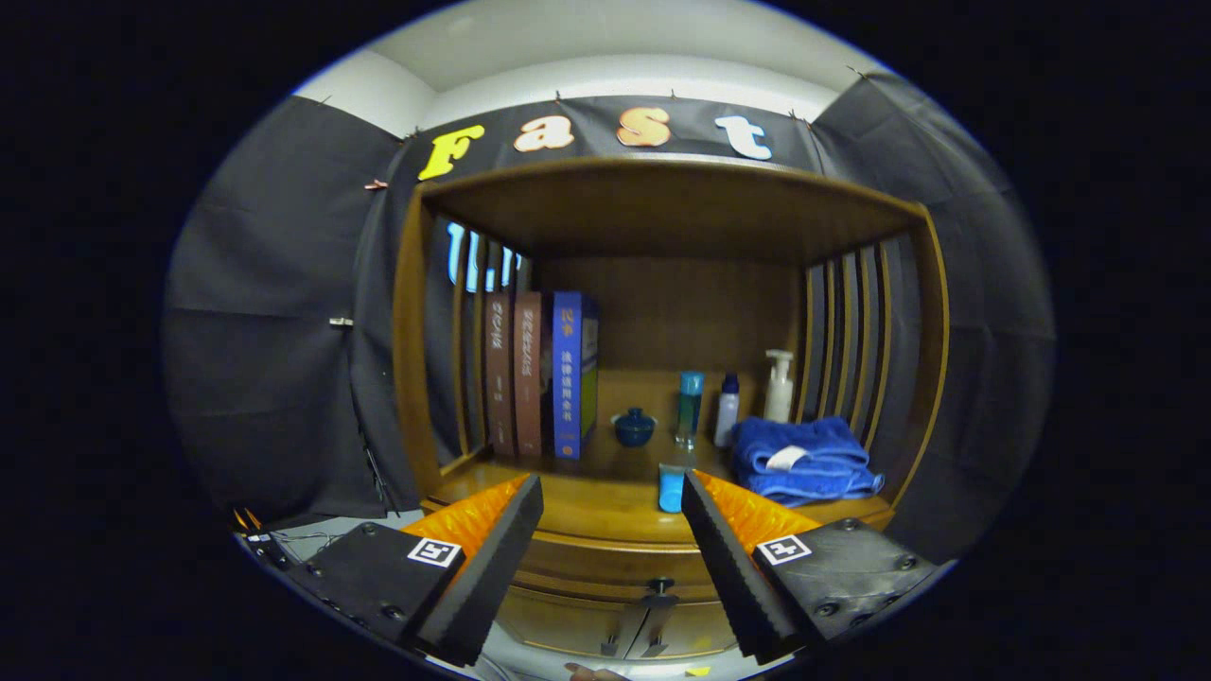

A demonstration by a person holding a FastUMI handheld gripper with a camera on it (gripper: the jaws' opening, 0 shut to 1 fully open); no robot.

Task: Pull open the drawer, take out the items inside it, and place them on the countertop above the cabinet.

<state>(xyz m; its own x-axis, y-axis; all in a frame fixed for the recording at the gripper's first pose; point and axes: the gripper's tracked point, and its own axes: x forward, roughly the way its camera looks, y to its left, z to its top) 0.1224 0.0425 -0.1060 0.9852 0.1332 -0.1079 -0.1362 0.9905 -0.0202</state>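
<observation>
The gripper (612, 492) is held level, facing the brown wooden cabinet (662, 227) and pointing at its worktop (605, 506), with the closed wooden drawer (605, 577) and its dark knob (659, 588) below, partly cut off between the fingers. On the worktop stand three upright books (539, 374), a folded blue towel (802, 459), a white pump bottle (779, 386) and a small blue tube (671, 487), which the right finger (728, 558) partly hides. The fingers are spread wide, released, holding and touching nothing.

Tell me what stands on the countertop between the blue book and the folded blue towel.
In the gripper view, between the blue book and the towel: a small dark lidded bowl, a teal bottle, and a small white bottle. The gripper is open.
</observation>
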